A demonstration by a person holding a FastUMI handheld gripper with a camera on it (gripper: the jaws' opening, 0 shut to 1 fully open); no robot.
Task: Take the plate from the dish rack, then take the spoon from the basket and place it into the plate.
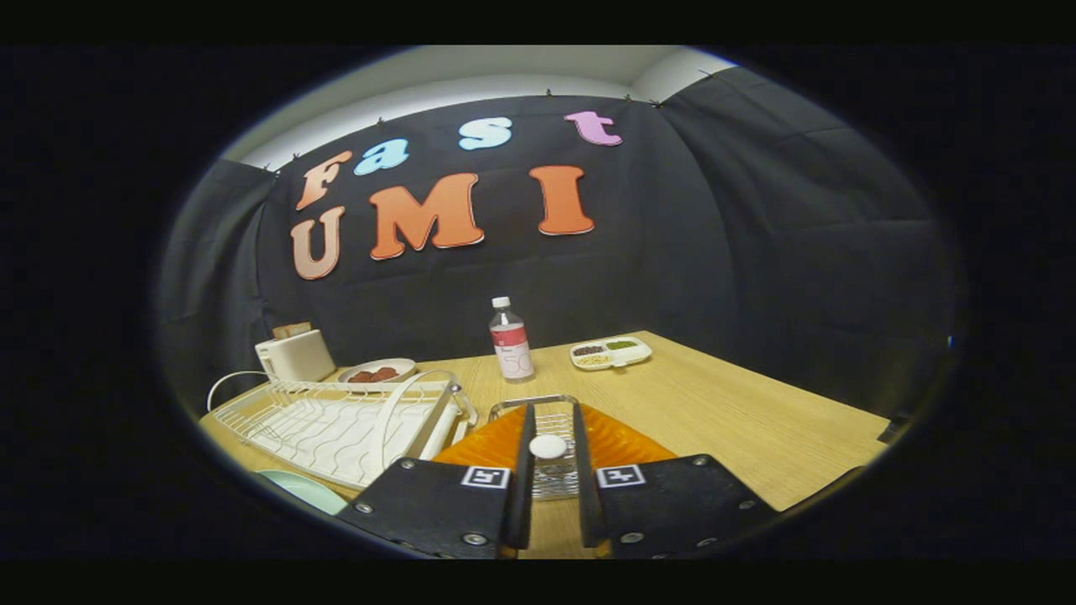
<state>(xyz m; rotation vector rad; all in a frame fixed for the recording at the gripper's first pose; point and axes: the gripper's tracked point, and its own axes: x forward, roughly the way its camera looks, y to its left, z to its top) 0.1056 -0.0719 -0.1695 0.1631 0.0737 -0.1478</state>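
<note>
My claw (552,420) is nearly closed, the fingers (523,470) standing a narrow gap apart. In that gap sits the round white end of the spoon (548,447); it touches the left finger, but whether the right finger presses on it too I cannot tell, so I will not call it a firm grasp.

Just under and beyond the fingertips stands the wire basket (538,405), its rim showing past the tips and its mesh visible between the fingers (the spoon's lower part is lost against the mesh). The basket rests on, or right against, an orange ribbed mat (626,441) spreading to both sides of the fingers.

The plate (304,490), pale green, lies on the wooden table (740,412) at the near left, in front of the white dish rack (336,420), partly hidden by my claw's left side.

Farther back: a toaster (294,353) behind the rack, a dish of dark red food (377,371) beside it, a capped bottle (510,340) beyond the basket, and a divided tray (610,352) of grains to its right.
</note>
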